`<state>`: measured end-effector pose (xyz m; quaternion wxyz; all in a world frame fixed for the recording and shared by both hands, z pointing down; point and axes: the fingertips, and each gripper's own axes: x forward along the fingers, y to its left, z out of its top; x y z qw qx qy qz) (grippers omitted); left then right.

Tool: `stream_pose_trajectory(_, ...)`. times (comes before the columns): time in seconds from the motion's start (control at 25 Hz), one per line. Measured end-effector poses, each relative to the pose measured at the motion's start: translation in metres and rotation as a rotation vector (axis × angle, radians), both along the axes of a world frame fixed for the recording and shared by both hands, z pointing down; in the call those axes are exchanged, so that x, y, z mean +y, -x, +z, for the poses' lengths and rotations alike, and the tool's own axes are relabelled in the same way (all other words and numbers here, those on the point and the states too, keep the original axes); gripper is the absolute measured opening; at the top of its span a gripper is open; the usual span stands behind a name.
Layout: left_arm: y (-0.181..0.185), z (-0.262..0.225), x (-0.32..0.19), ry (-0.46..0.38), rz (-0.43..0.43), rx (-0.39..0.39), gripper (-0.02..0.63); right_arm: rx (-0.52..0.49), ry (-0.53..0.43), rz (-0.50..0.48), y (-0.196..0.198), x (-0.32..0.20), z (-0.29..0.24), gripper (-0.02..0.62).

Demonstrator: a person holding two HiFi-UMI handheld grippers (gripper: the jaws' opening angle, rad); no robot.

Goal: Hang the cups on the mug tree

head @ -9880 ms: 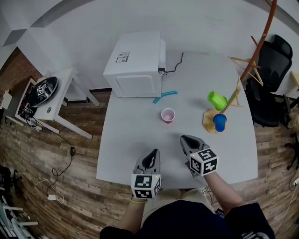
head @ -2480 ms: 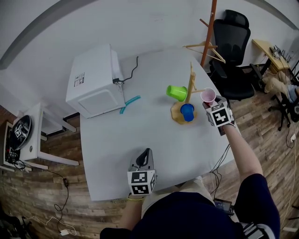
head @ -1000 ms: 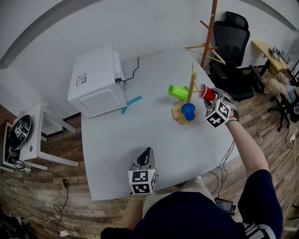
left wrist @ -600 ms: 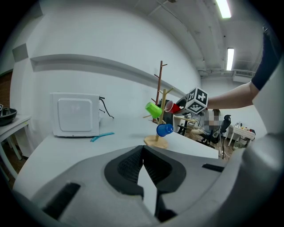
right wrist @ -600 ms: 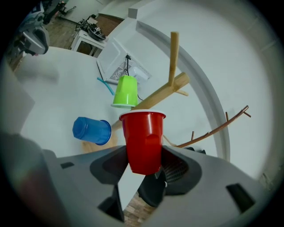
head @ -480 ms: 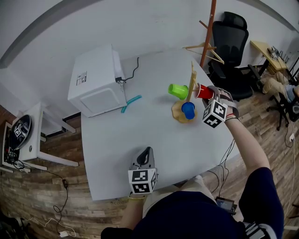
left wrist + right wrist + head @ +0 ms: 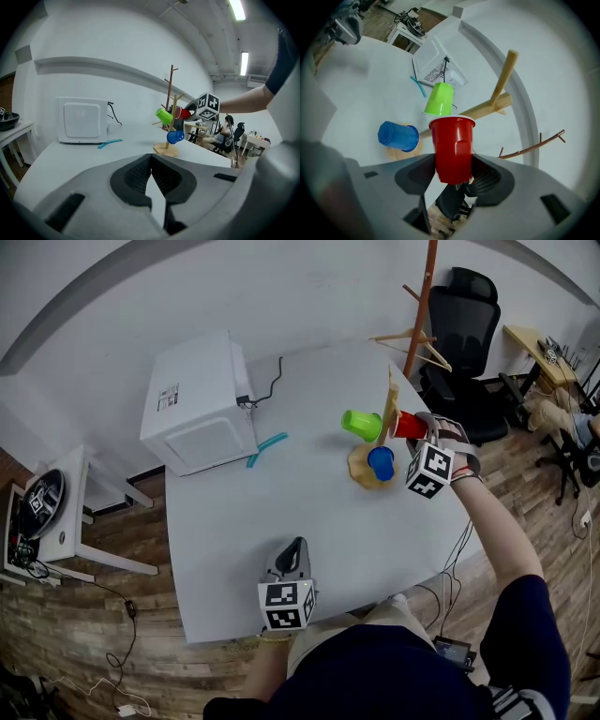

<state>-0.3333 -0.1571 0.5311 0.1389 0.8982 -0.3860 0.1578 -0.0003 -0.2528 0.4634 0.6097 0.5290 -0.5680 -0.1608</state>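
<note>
Spotter: Red cup point(image 7: 452, 147), upright moments ago, now lies sideways, clamped in right gripper point(image 7: 451, 174), mouth at mug tree point(image 7: 485, 108) peg. Left gripper point(image 7: 151, 178) jaws together, empty, parked.
Recorder: Risk: rim nudges green cup point(image 7: 439, 99), misses peg, drops on release.

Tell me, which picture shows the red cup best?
The right gripper view: the red cup fills the middle, clamped between the jaws. The head view shows only a small red bit beside the tree; the left gripper view, a tiny faraway speck.
</note>
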Motion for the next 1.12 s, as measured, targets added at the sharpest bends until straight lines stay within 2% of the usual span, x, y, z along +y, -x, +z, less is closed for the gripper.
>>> stream_pose_trajectory(0.2,0.001,0.001,-0.002,0.001,0.003,0.005,0.020,0.070,0.004,-0.031,0.004,-0.001,-0.002,0.242)
stream_pose_trajectory(0.6,0.004,0.000,-0.001,-0.003,0.002,0.006,0.020,0.146,0.030,-0.081,0.014,0.000,0.002,0.242)
stream_pose_trajectory(1.12,0.006,-0.003,0.002,-0.010,0.000,-0.001,0.020,0.122,0.019,-0.076,0.017,0.004,0.003,0.242)
